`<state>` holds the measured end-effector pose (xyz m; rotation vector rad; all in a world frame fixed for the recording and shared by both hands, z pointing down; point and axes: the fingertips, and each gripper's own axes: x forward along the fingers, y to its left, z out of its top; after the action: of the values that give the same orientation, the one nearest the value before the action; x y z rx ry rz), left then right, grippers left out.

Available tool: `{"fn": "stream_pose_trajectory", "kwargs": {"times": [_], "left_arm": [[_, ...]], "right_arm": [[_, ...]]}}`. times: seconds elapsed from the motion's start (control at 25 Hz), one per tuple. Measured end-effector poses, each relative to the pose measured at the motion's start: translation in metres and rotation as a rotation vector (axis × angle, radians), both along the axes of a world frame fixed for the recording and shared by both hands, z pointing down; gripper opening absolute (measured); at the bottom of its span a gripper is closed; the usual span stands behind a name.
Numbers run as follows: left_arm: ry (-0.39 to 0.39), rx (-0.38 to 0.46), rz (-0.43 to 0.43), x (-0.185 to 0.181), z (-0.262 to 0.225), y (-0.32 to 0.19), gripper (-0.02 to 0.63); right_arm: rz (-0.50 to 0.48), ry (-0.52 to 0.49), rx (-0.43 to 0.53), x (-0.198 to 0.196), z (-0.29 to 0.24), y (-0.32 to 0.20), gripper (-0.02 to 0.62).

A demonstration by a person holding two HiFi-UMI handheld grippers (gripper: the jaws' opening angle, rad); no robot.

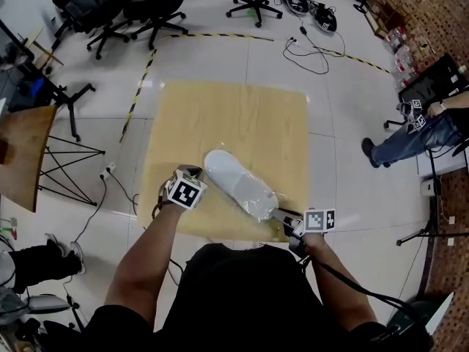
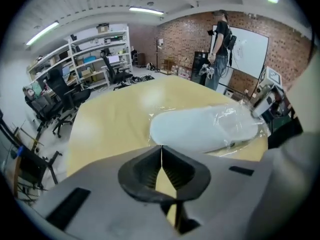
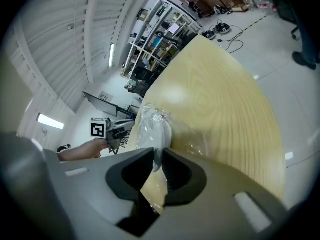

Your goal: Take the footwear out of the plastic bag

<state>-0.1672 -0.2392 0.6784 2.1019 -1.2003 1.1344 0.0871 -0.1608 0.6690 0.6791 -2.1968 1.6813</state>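
A white slipper (image 1: 234,178) (image 2: 200,129) (image 3: 156,129) lies inside a clear plastic bag (image 1: 268,205) (image 2: 241,123) on the pale wooden table (image 1: 242,116) (image 2: 110,119) (image 3: 220,94), near its front edge. My left gripper (image 1: 196,173) (image 2: 161,154) sits just left of the slipper's far end, jaws shut with nothing between them. At the bag's near right end, my right gripper (image 1: 284,215) (image 3: 159,160) pinches the crumpled plastic film between its jaws. The slipper is still in the bag.
Office chairs (image 1: 146,9) stand beyond the table, with cables and hazard tape on the floor. A person in jeans (image 1: 410,141) sits at the right. A folding wooden table (image 1: 26,152) is at the left. Shelves (image 2: 95,54) line the far wall.
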Motion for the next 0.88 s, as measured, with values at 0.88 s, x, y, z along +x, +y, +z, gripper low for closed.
{"fn": "stream_pose_trajectory", "kwargs": {"times": [0.88], "left_arm": [[-0.221,0.005,-0.189,-0.05,0.009,-0.025,0.008]], "right_arm": [[0.013,-0.045,-0.004,0.081,-0.016,0.021,0.043]]}}
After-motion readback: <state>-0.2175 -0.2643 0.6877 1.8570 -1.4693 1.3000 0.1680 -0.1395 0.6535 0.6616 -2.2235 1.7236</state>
